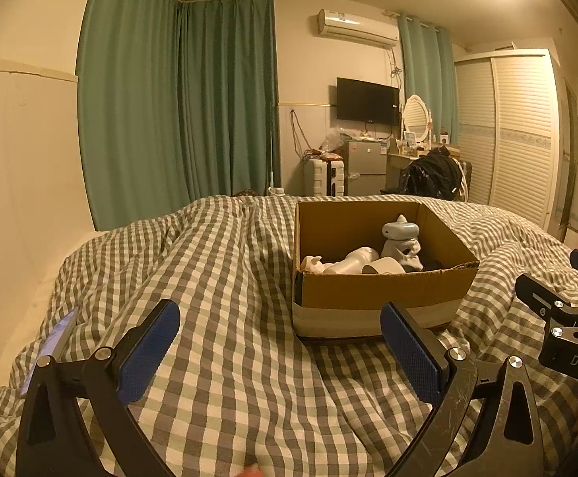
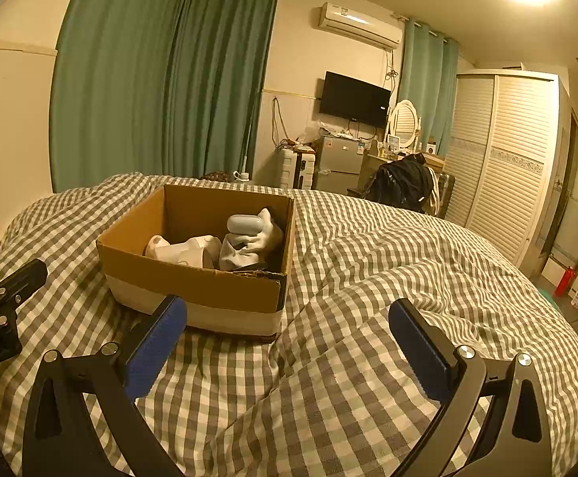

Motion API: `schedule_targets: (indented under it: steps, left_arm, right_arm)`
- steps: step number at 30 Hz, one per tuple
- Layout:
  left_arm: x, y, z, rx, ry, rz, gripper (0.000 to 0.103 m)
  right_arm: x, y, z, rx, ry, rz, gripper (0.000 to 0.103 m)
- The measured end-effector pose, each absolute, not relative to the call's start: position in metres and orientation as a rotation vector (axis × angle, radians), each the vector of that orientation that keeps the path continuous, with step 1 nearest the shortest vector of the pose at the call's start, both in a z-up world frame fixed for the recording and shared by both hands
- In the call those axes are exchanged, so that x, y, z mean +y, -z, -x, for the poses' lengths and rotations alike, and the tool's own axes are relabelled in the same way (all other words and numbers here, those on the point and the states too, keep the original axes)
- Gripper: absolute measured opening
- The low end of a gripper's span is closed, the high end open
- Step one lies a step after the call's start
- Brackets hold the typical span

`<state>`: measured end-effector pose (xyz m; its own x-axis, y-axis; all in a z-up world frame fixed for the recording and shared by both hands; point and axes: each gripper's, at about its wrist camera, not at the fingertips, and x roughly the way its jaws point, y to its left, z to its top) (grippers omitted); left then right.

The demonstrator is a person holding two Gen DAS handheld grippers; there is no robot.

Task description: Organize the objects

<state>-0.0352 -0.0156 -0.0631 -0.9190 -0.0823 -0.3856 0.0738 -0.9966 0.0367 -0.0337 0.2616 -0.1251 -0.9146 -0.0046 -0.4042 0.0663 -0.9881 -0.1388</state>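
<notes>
Brown open-topped cardboard box [image 1: 380, 290] sits on my grey-checked quilt [image 1: 225, 318], white and grey items [image 2: 225, 248] already inside. Left gripper [image 1: 281, 357] and right gripper [image 2: 289, 351] both gape wide, empty. Looks nearly finished; next I'd hunt for strays.

Left gripper [image 1: 279, 351]: black linkage arms with silver screws, scuffed on one arm; fingers [image 1: 150, 351] faced with blue textured pads. Right gripper [image 2: 287, 351]: same black frame, silver screws, blue-padded fingers [image 2: 418, 351]. White lettering marks each gripper's body.
</notes>
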Motion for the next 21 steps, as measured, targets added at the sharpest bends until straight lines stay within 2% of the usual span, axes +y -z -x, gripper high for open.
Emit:
schedule_targets:
  steps: [21]
  left_arm:
    - [-0.0165,0.0648,0.0355,-0.038,2.999,-0.611,0.103]
  right_arm:
    - [0.2607,0.1259,0.0341,0.234,3.031,-0.644,0.102]
